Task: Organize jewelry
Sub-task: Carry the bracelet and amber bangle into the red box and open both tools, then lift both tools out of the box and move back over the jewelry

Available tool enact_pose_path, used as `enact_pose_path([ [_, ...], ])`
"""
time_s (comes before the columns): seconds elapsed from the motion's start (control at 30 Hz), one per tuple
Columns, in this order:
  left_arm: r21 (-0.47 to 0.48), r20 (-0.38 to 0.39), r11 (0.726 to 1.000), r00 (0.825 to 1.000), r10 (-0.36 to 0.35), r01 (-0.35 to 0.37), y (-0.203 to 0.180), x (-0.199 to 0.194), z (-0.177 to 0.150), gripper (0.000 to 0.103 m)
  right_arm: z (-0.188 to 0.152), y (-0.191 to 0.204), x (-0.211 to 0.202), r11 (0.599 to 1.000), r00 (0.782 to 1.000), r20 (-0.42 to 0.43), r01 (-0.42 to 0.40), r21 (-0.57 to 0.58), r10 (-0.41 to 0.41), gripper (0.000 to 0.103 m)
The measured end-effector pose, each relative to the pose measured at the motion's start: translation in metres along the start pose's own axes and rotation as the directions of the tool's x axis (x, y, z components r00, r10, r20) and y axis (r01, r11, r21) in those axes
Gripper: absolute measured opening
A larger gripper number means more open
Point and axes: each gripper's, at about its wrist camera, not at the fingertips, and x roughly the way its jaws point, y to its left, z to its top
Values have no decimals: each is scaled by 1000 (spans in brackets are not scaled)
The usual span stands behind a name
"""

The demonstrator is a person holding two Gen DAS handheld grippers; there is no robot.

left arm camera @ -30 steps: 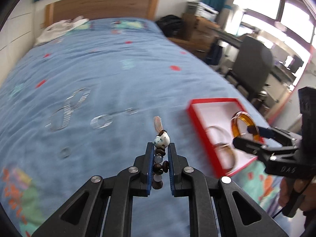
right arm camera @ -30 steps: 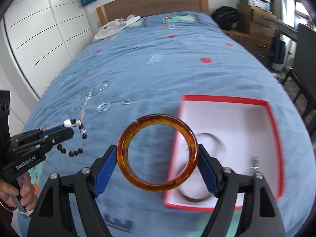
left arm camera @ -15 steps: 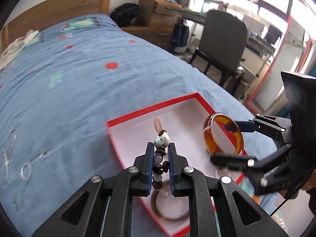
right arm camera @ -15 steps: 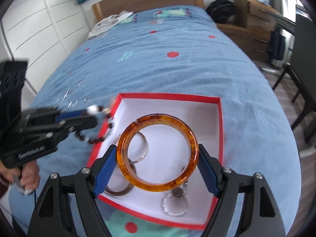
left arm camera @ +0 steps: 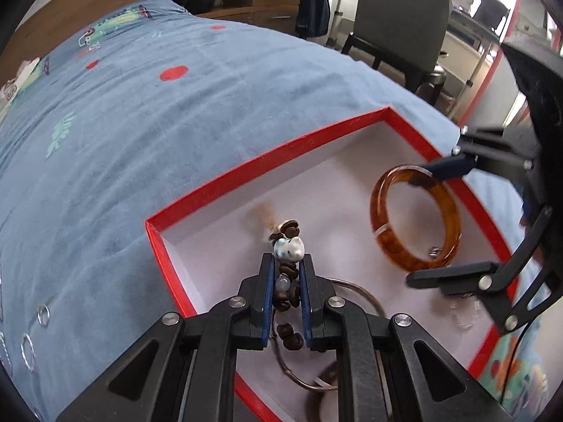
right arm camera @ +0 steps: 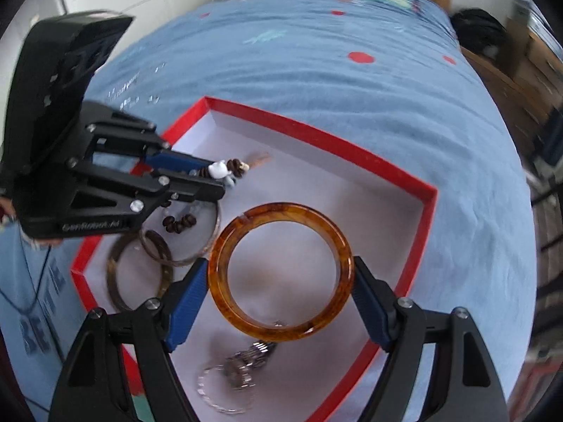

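Drop-off step, by the look of it: both grippers are over the red box [right arm camera: 318, 137] on the blue bedspread [left arm camera: 147, 112], each carrying a piece. Left gripper [left arm camera: 285, 267] has its jaws pressed nearly together, pinching a brown bead bracelet [left arm camera: 286, 283] with a white-blue charm poking out past the fingertips; a loose loop of beads hangs below the jaws, above the near-left part of the box. Right gripper [right arm camera: 276, 283] has its jaws spread wide, pads clamped on opposite sides of the amber bangle [right arm camera: 279, 272], which sits over the middle of the box, toward its right wall. I can't tell whether the bangle touches the box floor yet. Already inside the box: a dark bangle [right arm camera: 139, 270] and a thin metal bangle [right arm camera: 197, 246] in the near-left corner, and a silver ring cluster [right arm camera: 235, 372] near the front edge, right under the amber bangle. A few small silver hoops [left arm camera: 35, 330] lie on the bedspread left of the box, so the task isn't finished. Next move probably calls for lowering both pieces onto free white floor, then opening the jaws; the beads need to fall clear of the blue pads.
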Motion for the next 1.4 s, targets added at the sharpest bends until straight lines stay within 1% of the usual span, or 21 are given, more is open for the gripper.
enact_pose_path([
  [0.1, 28, -8, 999, 1000, 16, -16, 2, 4, 3, 15, 4, 4, 9, 994, 998, -61, 21, -107, -27, 78],
  [0.2, 36, -12, 999, 1000, 19, -18, 6, 7, 6, 15, 3, 12, 17, 973, 989, -129, 37, -228, -68, 78],
  [0.3, 38, -11, 999, 1000, 20, -20, 11, 8, 8, 15, 4, 12, 17, 965, 986, -160, 12, -261, -55, 78],
  [0.43, 46, 1, 999, 1000, 20, -20, 8, 7, 6, 17, 1, 13, 15, 960, 986, -159, 10, -280, -56, 78],
  [0.5, 56, 5, 998, 1000, 25, -25, 5, 6, 6, 22, -1, 13, 13, 959, 987, -150, 13, -283, -58, 78],
  [0.57, 68, 9, 997, 1000, 29, -29, 2, 6, 5, 36, -3, 16, 12, 958, 988, -144, 20, -286, -63, 78],
  [0.63, 89, 14, 995, 999, 38, -39, -3, 7, 5, 44, -3, 17, 10, 957, 988, -140, 25, -290, -69, 78],
  [0.67, 96, 16, 995, 999, 39, -41, -5, 7, 4, 46, -5, 20, 8, 956, 988, -140, 26, -292, -70, 78],
  [0.8, 90, 17, 995, 999, 35, -36, -5, 6, 4, 48, -9, 24, 5, 953, 988, -140, 28, -303, -73, 78],
  [0.83, 93, 16, 995, 999, 31, -33, -6, 5, 4, 51, -4, 22, 9, 952, 987, -141, 28, -305, -74, 78],
  [0.97, 99, 17, 995, 1000, 22, -23, -8, 3, 3, 59, -4, 23, 8, 952, 986, -150, 24, -305, -72, 78],
  [1.03, 101, 21, 995, 1000, 24, -26, -10, 1, 2, 61, -5, 24, 6, 952, 987, -147, 22, -307, -70, 78],
  [1.1, 104, 25, 994, 999, 28, -30, -10, 1, 1, 62, -7, 24, 4, 953, 987, -146, 16, -302, -63, 78],
  [1.3, 111, 29, 993, 999, 33, -36, -10, -2, 0, 64, -8, 30, 3, 937, 984, -145, 46, -346, -101, 78],
  [1.4, 101, 45, 994, 999, 32, -36, -9, -6, 0, 67, -7, 34, 2, 930, 986, -134, 43, -364, -98, 78],
])
